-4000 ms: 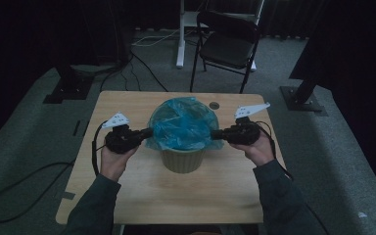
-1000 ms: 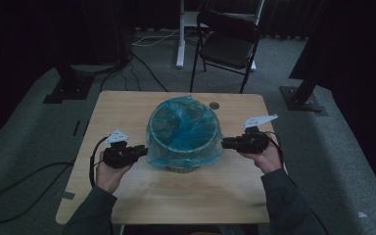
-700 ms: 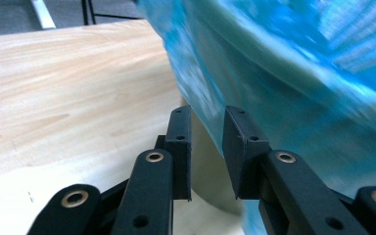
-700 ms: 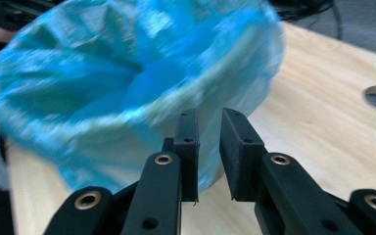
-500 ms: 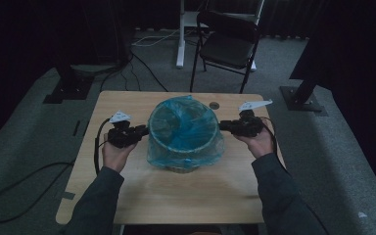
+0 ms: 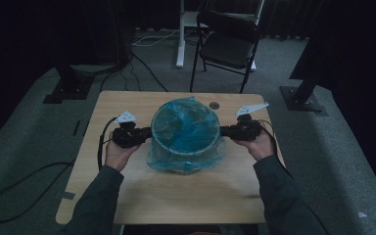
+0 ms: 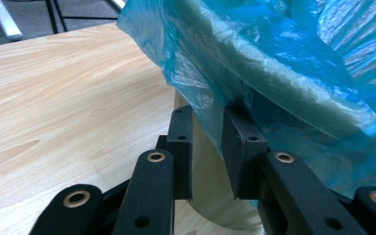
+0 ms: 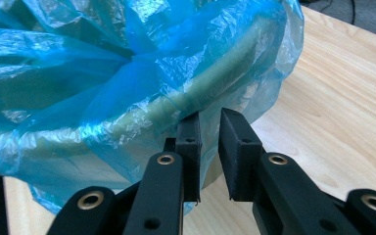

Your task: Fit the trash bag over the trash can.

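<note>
A round beige bin stands mid-table, lined with a blue plastic bag whose edge is folded down over the rim like a skirt. My left gripper is at the bin's left side, just under the rim. In the left gripper view its jaws stand slightly apart, with the bag's hanging edge dipping in at their tips and the bin wall showing through the gap. My right gripper is at the right side. Its jaws have just been closing, a gap remains, and the film brushes one tip.
The wooden table has bare surface in front of and beside the bin, and a round cable hole behind it. A black chair and a white desk leg stand on the carpet beyond. Cables trail off the table's left edge.
Both hands have moved away from the person along the bin's sides, up to its widest part. Since four seconds ago the bag's edge has come down over the bin's wall.
</note>
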`<control>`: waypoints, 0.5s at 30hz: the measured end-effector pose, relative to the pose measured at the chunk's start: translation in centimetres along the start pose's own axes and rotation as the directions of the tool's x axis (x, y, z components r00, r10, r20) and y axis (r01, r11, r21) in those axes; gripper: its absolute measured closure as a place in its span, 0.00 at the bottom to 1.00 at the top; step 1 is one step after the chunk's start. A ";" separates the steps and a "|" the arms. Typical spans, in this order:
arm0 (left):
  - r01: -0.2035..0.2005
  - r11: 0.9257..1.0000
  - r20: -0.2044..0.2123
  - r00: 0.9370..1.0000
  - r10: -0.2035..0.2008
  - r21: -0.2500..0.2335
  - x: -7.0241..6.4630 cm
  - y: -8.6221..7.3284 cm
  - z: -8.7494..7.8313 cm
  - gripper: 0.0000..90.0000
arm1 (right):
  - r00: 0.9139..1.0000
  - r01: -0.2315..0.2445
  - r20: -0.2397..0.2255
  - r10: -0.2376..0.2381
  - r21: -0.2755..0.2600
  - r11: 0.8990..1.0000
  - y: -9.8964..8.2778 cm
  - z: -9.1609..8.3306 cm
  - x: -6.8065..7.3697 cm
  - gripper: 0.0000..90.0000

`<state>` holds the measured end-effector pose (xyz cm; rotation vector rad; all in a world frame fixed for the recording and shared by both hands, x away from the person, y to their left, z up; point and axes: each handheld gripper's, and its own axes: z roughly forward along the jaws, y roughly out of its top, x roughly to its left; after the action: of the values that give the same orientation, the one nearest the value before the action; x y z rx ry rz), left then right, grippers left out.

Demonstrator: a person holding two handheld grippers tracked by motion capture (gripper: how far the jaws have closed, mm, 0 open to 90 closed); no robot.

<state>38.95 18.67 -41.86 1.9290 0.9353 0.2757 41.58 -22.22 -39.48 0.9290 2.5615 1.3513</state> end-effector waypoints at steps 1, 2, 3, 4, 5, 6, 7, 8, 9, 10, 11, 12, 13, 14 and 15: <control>-0.006 1.000 0.010 1.000 0.006 0.001 -0.1 -0.1 -0.1 0.82 | 1.000 -0.003 -0.006 0.003 -0.005 1.000 -0.2 -0.2 0.1 0.88; -0.010 1.000 0.015 1.000 0.010 -0.001 -0.2 -0.2 -0.1 0.83 | 1.000 -0.003 -0.014 0.003 -0.010 1.000 -0.4 -0.3 0.1 0.88; -0.014 1.000 0.022 1.000 0.014 0.001 -0.3 -0.3 -0.2 0.83 | 1.000 -0.005 -0.024 0.004 -0.012 1.000 -0.6 -0.5 0.2 0.89; -0.020 1.000 0.024 0.999 0.020 0.001 -0.5 -0.3 -0.3 0.83 | 0.999 -0.006 -0.034 0.006 -0.013 1.000 -0.8 -0.6 0.3 0.89; -0.029 1.000 0.022 0.999 0.029 0.001 -0.7 -0.4 -0.3 0.84 | 0.999 -0.003 -0.039 0.003 -0.011 1.000 -0.9 -0.8 0.5 0.89; -0.041 0.999 0.019 0.999 0.041 0.000 -0.9 -0.5 -0.4 0.84 | 0.999 0.004 -0.044 -0.004 -0.010 1.000 -1.1 -0.9 0.6 0.90; -0.051 0.999 0.017 0.999 0.051 -0.001 -1.1 -0.6 -0.4 0.86 | 0.999 0.013 -0.050 -0.013 -0.006 1.000 -1.2 -1.1 0.9 0.90; -0.057 0.998 0.017 0.998 0.057 -0.002 -1.2 -0.7 -0.5 0.87 | 0.998 0.020 -0.057 -0.020 -0.004 1.000 -1.3 -1.2 1.1 0.90; -0.064 0.998 0.020 0.998 0.064 -0.006 -1.4 -0.8 -0.6 0.88 | 0.997 0.029 -0.065 -0.029 -0.001 1.000 -1.4 -1.3 1.3 0.91; -0.070 0.998 0.025 0.997 0.070 -0.009 -1.4 -0.9 -0.7 0.88 | 0.997 0.036 -0.075 -0.036 0.002 0.999 -1.5 -1.5 1.5 0.91; -0.074 0.997 0.032 0.997 0.074 -0.012 -1.5 -1.0 -0.8 0.88 | 0.996 0.049 -0.080 -0.049 0.003 0.999 -1.6 -1.6 1.7 0.92; -0.073 0.997 0.042 0.996 0.074 -0.015 -1.5 -1.1 -0.9 0.88 | 0.994 0.059 -0.088 -0.058 0.004 0.998 -1.8 -1.7 2.0 0.93; -0.078 0.997 0.053 0.995 0.079 -0.018 -1.4 -1.2 -1.0 0.88 | 0.993 0.068 -0.101 -0.067 0.007 0.998 -1.9 -1.9 2.1 0.93; -0.081 0.996 0.063 0.995 0.082 -0.022 -1.4 -1.3 -1.0 0.88 | 0.991 0.079 -0.112 -0.078 0.012 0.997 -1.9 -2.0 2.3 0.93; -0.083 0.996 0.067 0.994 0.085 -0.027 -1.4 -1.3 -1.1 0.87 | 0.989 0.090 -0.115 -0.088 0.019 0.996 -1.9 -2.1 2.4 0.92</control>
<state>36.81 18.76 -42.07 1.9456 0.8040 0.2676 37.97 -23.22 -39.28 0.7513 2.6733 1.3906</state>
